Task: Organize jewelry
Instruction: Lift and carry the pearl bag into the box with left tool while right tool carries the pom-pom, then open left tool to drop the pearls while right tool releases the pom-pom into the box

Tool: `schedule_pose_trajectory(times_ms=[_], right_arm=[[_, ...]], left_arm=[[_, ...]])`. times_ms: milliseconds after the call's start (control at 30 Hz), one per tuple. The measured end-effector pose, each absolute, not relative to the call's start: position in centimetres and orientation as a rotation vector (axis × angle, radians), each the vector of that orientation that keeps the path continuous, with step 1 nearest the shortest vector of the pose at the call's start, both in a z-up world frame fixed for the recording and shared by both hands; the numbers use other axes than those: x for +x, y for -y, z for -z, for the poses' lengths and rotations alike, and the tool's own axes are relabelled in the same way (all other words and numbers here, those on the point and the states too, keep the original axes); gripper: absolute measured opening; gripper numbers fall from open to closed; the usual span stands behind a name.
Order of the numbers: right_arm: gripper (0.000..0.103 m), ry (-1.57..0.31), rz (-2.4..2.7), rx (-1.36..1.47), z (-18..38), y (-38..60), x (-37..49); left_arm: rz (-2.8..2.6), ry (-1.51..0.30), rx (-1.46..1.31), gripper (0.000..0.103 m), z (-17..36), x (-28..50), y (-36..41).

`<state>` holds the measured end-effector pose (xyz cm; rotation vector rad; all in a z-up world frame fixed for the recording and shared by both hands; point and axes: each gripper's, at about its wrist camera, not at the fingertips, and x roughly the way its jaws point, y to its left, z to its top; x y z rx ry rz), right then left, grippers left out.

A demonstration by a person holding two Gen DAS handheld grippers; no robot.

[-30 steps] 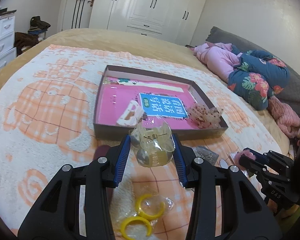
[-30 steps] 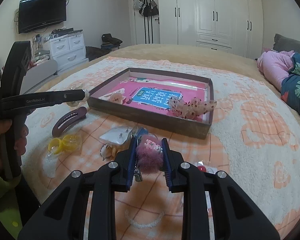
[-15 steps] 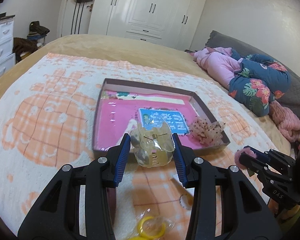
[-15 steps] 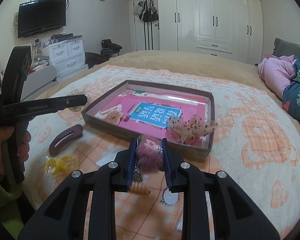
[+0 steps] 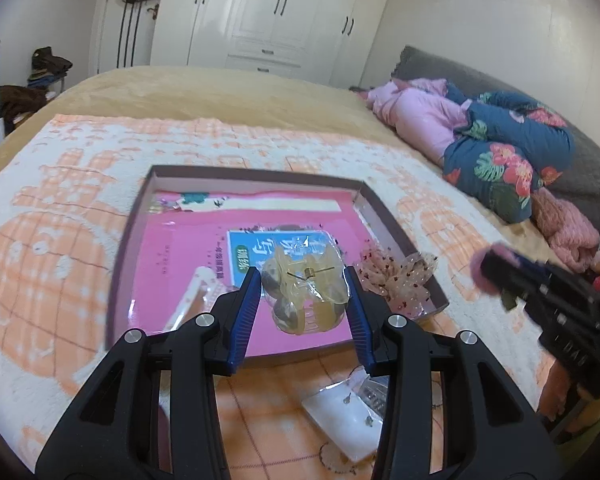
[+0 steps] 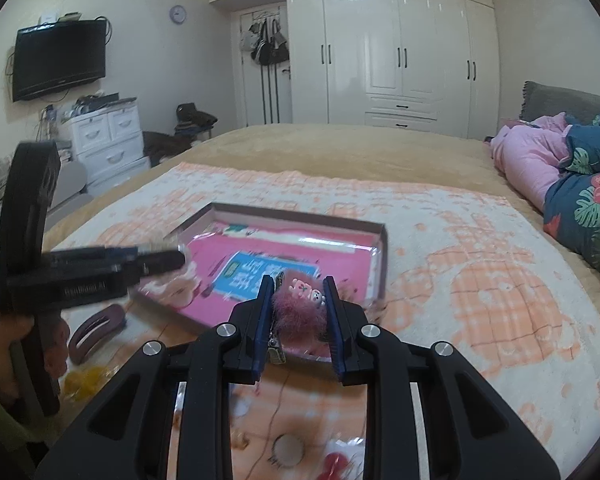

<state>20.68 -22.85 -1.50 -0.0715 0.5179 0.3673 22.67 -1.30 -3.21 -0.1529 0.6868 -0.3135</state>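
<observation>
L gripper [image 5: 303, 294]: mine, clenched on a clear yellowish hair claw in plastic wrap [image 5: 305, 295]; held above the near edge of the tray
R gripper [image 6: 298, 307]: mine, grasping a fuzzy pink hair clip [image 6: 300, 312] w/ small charms on top; hangs over the tray's near-right corner
Tray [image 5: 134, 216]: shallow brown box on the bed blanket; pink book w/ blue label [image 5: 188, 252] lies flat inside; a dotted sheer bow [image 5: 396, 276] sits at its right end; a white clip [image 5: 190, 300] near the front-left
Blanket [image 5: 52, 264]: orange-and-white; a small white packet [image 5: 340, 412] lies just in front of the tray; a maroon hair clip [image 6: 96, 332] and sth yellow, blurred [image 6: 82, 380], lie near my L hand [image 6: 4, 356]
Bed head: pink and floral bedding [image 6: 572, 176], well apart from the tray
</observation>
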Motion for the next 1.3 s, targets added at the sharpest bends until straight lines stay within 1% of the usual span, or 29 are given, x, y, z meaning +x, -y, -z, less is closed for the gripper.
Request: schedule_pose_trajectory(times_ms=[467, 967, 1300], right_arm=[[0.024, -0.567, -0.325, -0.092, 2.7, 23.0, 24.9], [0.024, -0.696, -0.312, -0.057, 5.9, 21.8, 29.1], [0.026, -0.717, -0.297, -0.054, 6.4, 21.4, 29.8]], left_arm=[[0.348, -0.754, -0.135, 0.033, 4.9, 26.6, 3.0], [0.348, -0.824, -0.154, 0.033, 7.2, 27.5, 2.7], [0.331, -0.790, -0.152, 0.034, 6.4, 26.6, 2.2]])
